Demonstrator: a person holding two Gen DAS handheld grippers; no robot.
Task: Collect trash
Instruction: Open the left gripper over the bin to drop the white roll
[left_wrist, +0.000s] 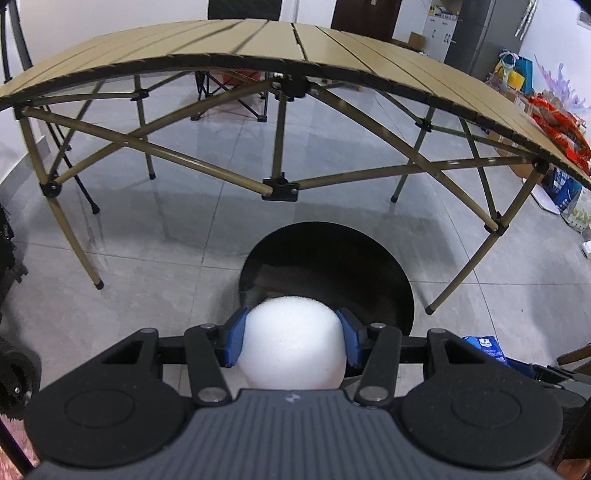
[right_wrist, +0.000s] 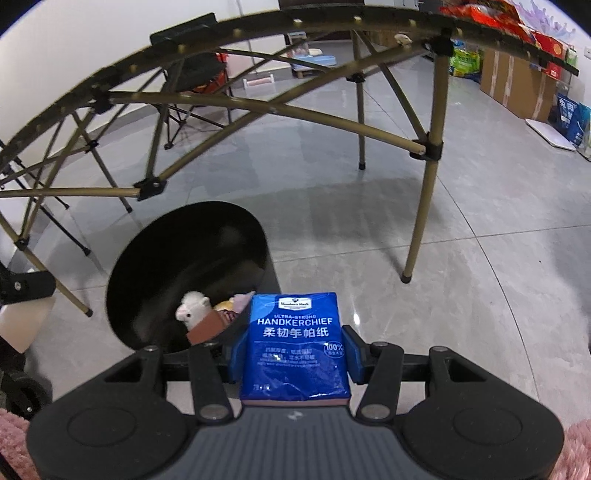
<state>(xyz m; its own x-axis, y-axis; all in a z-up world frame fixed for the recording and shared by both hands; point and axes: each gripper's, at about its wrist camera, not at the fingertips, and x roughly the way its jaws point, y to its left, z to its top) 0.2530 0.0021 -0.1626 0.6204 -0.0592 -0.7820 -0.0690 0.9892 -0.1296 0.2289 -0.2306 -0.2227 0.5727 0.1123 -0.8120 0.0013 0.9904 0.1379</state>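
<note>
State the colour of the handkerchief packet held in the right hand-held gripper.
Blue with white lettering; the handkerchief packet shows best in the right wrist view.

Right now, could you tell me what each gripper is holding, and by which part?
The left gripper clamps a white foam ball across its sides. The right gripper pinches a blue handkerchief pack by its long edges.

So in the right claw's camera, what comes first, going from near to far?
Blue handkerchief tissue pack in the right claw → black round trash bin → tan metal folding table leg → brown cardboard box.
</note>
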